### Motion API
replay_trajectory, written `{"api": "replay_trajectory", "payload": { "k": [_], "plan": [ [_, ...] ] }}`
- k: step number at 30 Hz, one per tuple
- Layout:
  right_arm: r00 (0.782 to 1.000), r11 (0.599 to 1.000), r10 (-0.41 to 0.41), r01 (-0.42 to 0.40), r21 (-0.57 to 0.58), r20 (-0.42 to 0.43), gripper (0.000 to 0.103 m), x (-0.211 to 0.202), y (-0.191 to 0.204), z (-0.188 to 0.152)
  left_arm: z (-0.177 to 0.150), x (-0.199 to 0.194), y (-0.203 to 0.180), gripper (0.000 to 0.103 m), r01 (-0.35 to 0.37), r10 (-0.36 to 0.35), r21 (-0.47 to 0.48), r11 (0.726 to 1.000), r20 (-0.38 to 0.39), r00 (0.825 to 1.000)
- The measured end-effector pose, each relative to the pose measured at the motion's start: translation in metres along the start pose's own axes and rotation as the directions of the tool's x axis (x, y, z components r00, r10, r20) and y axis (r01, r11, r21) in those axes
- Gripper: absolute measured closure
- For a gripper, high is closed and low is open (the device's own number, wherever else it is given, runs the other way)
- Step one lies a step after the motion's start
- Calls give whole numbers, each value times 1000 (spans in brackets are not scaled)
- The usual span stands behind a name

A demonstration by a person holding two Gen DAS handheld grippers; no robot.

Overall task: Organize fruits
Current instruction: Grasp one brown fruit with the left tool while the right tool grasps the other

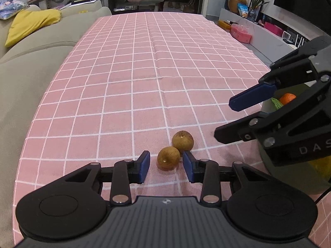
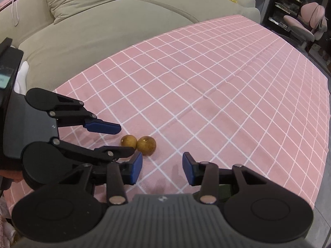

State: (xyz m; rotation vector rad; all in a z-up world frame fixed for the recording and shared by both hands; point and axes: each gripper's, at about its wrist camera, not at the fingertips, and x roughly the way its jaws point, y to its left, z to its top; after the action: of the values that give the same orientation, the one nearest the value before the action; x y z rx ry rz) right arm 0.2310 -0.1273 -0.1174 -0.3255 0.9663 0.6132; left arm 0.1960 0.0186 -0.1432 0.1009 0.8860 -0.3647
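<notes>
The left tool (image 1: 166, 166) has its jaws apart around the near brown fruit (image 1: 168, 158), low on the pink worktop (image 1: 132, 78); the far fruit (image 1: 183, 141) touches it behind. The right tool (image 2: 162, 168), also apart and holding nothing, hangs just beside a bowl (image 1: 289, 165) of produce. Step in hand seems the pickup: next, close on the near fruit without nudging its neighbour, then carry it to the bowl.
</notes>
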Motion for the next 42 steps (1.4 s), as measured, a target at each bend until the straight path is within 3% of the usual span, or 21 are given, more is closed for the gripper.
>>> {"api": "replay_trajectory", "payload": {
  "k": [8, 13, 20, 26, 31, 35, 40, 42],
  "plan": [
    [1000, 1000, 18, -17, 24, -9, 63, 7, 0, 3, 0, 4, -6, 75, -9, 9, 22, 1000, -15, 1000],
    [1000, 1000, 23, -22, 17, -18, 63, 12, 4, 5, -1, -2, 6, 75, -52, 52, 7, 999, -23, 998],
    [998, 1000, -2, 2, 12, -67, 63, 27, 17, 16, -1, -19, 40, 75, -107, 105, -107, 988, -23, 994],
    [990, 998, -32, 38, 41, -140, 63, 48, 27, 26, 0, -33, 57, 75, -109, 108, -183, 977, -14, 994],
    [981, 996, -44, 58, 67, -188, 63, 60, 30, 29, 3, -35, 59, 75, -98, 98, -191, 977, -12, 995],
    [978, 994, -38, 58, 94, -207, 71, 67, 32, 29, 2, -35, 64, 75, -79, 78, -211, 974, -14, 997],
    [975, 990, -51, 77, 115, -218, 73, 72, 36, 29, 3, -38, 69, 75, -60, 60, -242, 968, -7, 998],
    [974, 990, -53, 80, 118, -221, 81, 72, 38, 29, 2, -40, 71, 75, -56, 58, -251, 966, -1, 998]
  ]
}}
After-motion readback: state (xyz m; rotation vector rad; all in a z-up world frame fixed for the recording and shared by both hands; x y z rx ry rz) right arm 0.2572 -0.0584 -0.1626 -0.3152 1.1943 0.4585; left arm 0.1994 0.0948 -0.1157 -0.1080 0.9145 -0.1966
